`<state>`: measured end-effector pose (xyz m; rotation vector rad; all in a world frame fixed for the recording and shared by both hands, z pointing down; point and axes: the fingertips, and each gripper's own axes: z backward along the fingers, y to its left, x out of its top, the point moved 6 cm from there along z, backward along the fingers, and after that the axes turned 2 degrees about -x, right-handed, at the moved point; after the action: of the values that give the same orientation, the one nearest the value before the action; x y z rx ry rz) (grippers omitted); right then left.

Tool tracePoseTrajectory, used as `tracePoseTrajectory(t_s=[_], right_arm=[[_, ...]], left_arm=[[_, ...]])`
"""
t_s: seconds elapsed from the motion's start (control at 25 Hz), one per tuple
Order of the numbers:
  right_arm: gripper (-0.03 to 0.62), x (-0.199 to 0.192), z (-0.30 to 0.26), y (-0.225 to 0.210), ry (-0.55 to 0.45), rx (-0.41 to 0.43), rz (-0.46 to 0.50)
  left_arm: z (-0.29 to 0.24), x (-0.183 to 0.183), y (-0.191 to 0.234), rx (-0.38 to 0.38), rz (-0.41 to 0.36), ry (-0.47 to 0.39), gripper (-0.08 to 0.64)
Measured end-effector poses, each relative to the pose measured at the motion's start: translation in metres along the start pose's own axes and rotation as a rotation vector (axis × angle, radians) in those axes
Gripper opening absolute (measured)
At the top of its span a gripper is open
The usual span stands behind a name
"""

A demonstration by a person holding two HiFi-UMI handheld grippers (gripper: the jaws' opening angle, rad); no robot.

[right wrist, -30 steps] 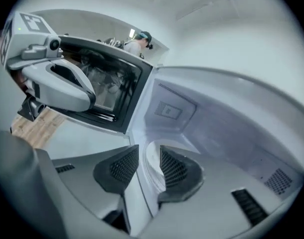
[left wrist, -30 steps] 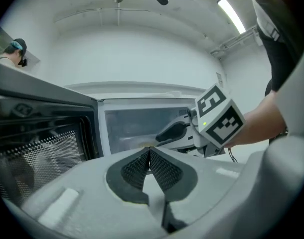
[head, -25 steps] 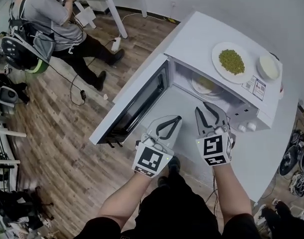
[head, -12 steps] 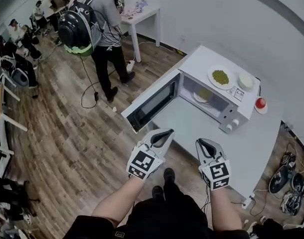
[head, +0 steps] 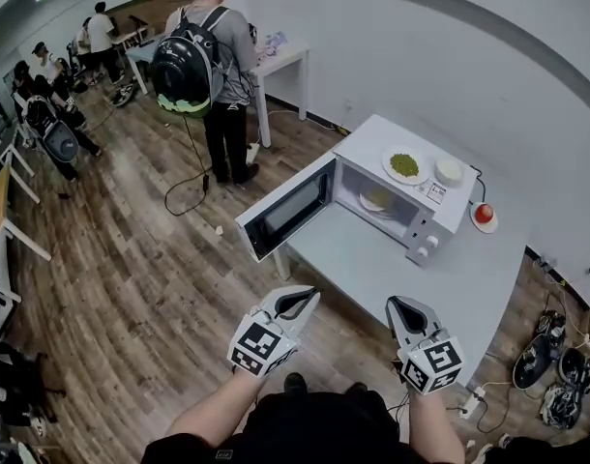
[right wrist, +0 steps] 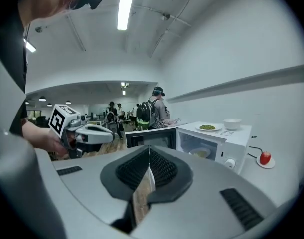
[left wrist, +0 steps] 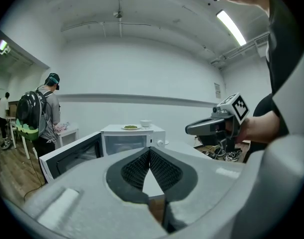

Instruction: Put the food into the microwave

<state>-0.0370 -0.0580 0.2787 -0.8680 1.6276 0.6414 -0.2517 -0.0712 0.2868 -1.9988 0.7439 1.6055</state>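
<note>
Both tongs are closed and empty. The left tongs [head: 309,296] and the right tongs [head: 394,304] hang short of the surface [head: 401,269], well apart from the microwave [head: 426,222]. Its door [head: 285,213] stands open. One plate [head: 375,201] with food sits inside the cavity, while a plate of green food [head: 404,165] and a white bowl [head: 450,170] rest on top. If the plate of green food is loaded next, open the tongs before approach, grip the rim on opposite sides, lift it level, and clear the door frame before lowering it inside.
</note>
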Motion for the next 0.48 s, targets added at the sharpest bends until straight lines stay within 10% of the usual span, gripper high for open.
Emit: tracePoseTrajectory(t_s=[0.48], right_arm=[[0.014,0.033,0.115,-0.034,-0.157,0.039,-0.099]], left_arm=[[-0.023,0.051,-0.090,-0.045,0.037,-0.041,0.008]])
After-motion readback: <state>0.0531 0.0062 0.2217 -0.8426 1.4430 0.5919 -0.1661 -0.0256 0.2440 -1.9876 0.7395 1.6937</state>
